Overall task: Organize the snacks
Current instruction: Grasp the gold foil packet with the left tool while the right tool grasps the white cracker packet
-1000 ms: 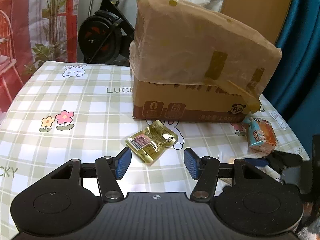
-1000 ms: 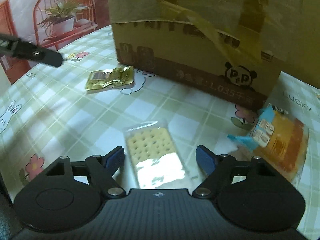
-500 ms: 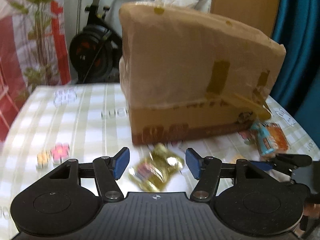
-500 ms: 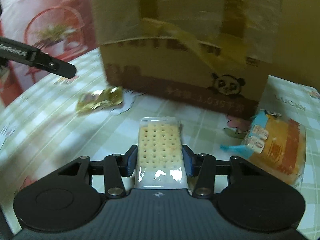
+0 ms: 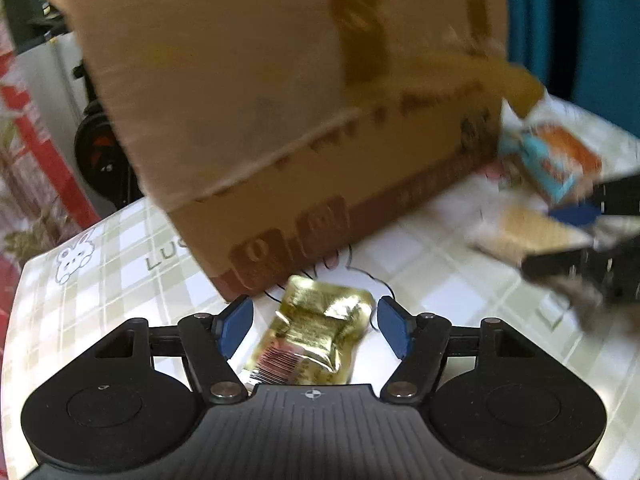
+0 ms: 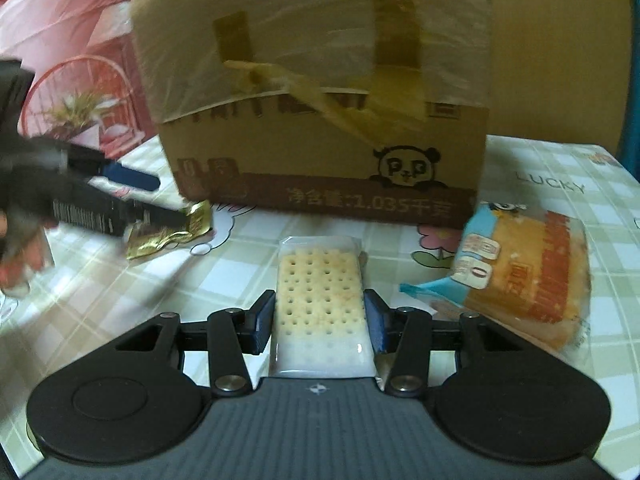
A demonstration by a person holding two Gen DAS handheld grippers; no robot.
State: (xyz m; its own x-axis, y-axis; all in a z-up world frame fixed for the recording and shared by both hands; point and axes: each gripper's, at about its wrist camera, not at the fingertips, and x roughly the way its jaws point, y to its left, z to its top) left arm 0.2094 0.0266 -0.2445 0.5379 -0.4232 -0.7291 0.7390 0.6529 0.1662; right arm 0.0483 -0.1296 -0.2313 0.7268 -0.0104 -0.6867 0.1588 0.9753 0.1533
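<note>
My left gripper [image 5: 312,326] stands spread wide, and the gold foil packet [image 5: 312,344] lies flat on the checked tablecloth [image 5: 120,272] right in the gap between my two blue pads [image 5: 236,322]. The pads reach to about its far end; neither touches the foil, and there is clear cloth on both sides. The packet's long axis runs nearly along my fingers — barcode end toward the camera, crumpled end toward the cardboard box [image 5: 280,120], tilted a little to the right. So I judge the closing squeeze would fall across its short width, which is the way I want it; the foil looks soft and puffy, and it may crumple rather than resist.

My right gripper [image 6: 320,320] is clamped on the cracker pack [image 6: 320,292], a pad pressed to each long edge, the pack pointing straight ahead toward the panda print on the box. Whether it is lifted or resting on the cloth I cannot tell. The orange cake packet [image 6: 528,276] lies just to the right of that gripper, untouched — my right side is clearly the nearer one for it.

The left view is blurred, so the exact gap at the packet's edges is uncertain.
</note>
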